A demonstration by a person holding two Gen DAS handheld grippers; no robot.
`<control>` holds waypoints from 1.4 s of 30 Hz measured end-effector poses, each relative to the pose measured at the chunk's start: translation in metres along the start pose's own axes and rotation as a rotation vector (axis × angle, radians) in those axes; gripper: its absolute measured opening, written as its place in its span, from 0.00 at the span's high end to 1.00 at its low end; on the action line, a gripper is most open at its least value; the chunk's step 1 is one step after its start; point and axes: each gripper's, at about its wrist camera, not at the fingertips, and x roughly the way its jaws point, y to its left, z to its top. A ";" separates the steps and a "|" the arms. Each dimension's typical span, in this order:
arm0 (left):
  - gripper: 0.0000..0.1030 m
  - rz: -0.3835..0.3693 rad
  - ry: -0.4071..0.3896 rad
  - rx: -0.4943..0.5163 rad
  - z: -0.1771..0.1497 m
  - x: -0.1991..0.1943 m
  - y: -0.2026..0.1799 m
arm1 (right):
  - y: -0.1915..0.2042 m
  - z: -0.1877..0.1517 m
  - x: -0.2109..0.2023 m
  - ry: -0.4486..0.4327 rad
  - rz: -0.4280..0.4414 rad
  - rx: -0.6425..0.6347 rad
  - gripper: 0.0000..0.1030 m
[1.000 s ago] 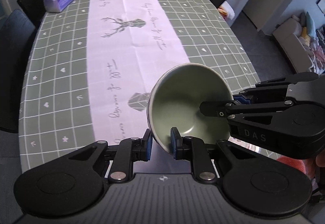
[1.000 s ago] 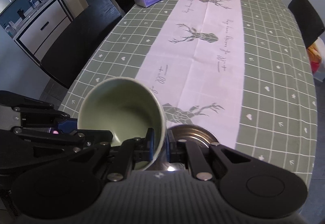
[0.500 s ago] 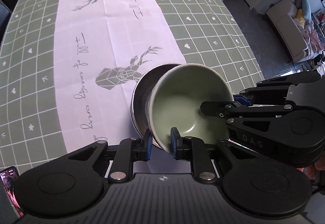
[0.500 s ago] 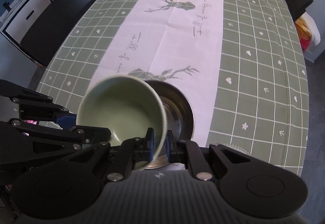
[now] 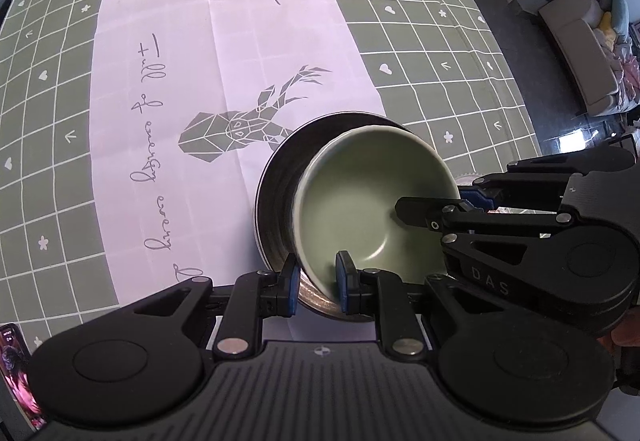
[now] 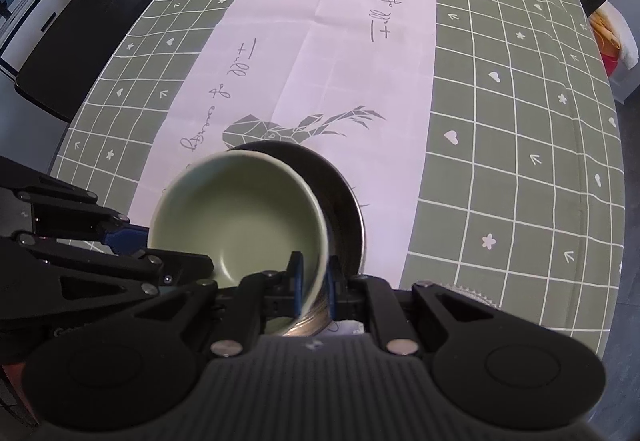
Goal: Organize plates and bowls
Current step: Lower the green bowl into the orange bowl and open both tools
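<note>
**Green bowl over steel bowl, both tongs on the rim**

Checked green tablecloth (image 5: 420, 53) with a pale deer-print runner covers the table. Steel bowl (image 5: 276, 193) sits on the runner near the front edge. Green ceramic bowl (image 5: 360, 209) hangs tilted just above it, partly inside its rim; contact cannot be told. Left gripper (image 5: 317, 283) pinches the bowl's near wall, nearly closed. Right gripper (image 6: 314, 279) clamps the opposite rim the same way. Step in hand: nesting green into steel. Next move likely calls for levelling the bowl, seating it centred, then releasing both grips together.
</note>
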 end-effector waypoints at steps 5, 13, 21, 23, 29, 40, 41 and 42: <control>0.80 -0.001 0.014 -0.001 0.003 0.005 0.000 | -0.001 0.000 0.005 0.005 -0.009 -0.004 0.92; 0.79 -0.029 0.015 -0.022 0.008 0.002 0.006 | -0.002 0.004 0.010 0.004 -0.033 -0.008 0.92; 0.73 -0.048 -0.011 -0.024 0.010 -0.008 0.009 | 0.002 0.006 0.013 0.004 -0.057 -0.014 0.92; 0.71 -0.047 -0.028 -0.020 0.010 -0.013 0.008 | 0.004 0.006 0.014 0.006 -0.066 -0.023 0.92; 0.61 -0.073 -0.110 -0.012 0.013 -0.036 0.006 | 0.007 0.010 0.017 0.007 -0.089 -0.033 0.93; 0.60 -0.053 -0.127 -0.007 0.006 -0.032 0.017 | 0.007 0.013 -0.001 -0.016 -0.099 -0.031 0.92; 0.60 -0.052 -0.131 -0.007 0.006 -0.033 0.018 | 0.007 0.013 -0.004 -0.022 -0.098 -0.031 0.92; 0.60 -0.051 -0.137 -0.005 0.005 -0.035 0.018 | 0.007 0.013 -0.007 -0.029 -0.096 -0.030 0.91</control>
